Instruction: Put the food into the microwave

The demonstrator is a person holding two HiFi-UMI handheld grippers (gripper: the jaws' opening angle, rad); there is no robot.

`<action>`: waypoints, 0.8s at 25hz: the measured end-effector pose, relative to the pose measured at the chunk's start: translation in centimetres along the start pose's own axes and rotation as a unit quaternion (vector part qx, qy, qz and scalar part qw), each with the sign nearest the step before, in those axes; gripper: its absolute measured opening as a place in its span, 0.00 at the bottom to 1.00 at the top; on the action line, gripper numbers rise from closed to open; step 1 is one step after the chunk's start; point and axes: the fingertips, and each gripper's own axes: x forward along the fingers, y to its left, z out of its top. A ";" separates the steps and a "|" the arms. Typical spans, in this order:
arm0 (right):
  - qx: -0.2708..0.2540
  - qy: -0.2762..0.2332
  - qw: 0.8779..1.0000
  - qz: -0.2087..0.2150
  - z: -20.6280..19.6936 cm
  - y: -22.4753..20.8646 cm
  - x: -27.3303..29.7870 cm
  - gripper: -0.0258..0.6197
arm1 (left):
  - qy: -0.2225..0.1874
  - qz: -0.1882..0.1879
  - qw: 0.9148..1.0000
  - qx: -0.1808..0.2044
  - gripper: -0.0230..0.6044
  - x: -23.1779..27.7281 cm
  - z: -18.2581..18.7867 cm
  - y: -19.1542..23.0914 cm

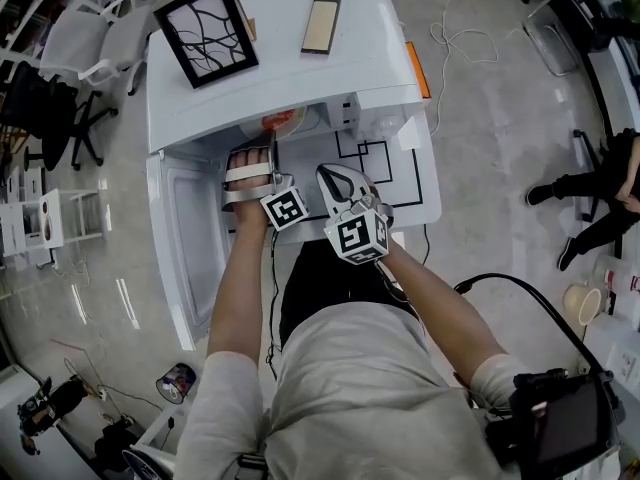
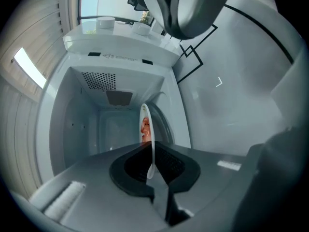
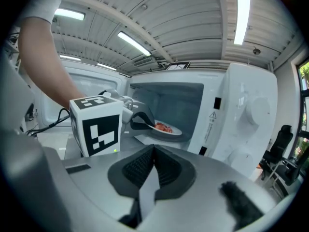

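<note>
My left gripper pinches the plate of red food inside the open microwave, and my right gripper is squeezed shut on nothing.

left gripper: silver, black-and-white marker cube, black cable | right gripper: same, ribbed black pads | clothes: pale grey short-sleeved shirt, black trousers

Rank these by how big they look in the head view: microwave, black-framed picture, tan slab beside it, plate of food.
1. microwave
2. black-framed picture
3. tan slab and plate of food: unsure, since the plate is mostly hidden inside the microwave.
</note>
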 end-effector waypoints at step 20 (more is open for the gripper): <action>-0.028 0.000 1.000 0.004 1.5 0.0 1.8 0.06 | -0.003 -0.093 0.996 0.008 0.09 4.5 -1.4 0.2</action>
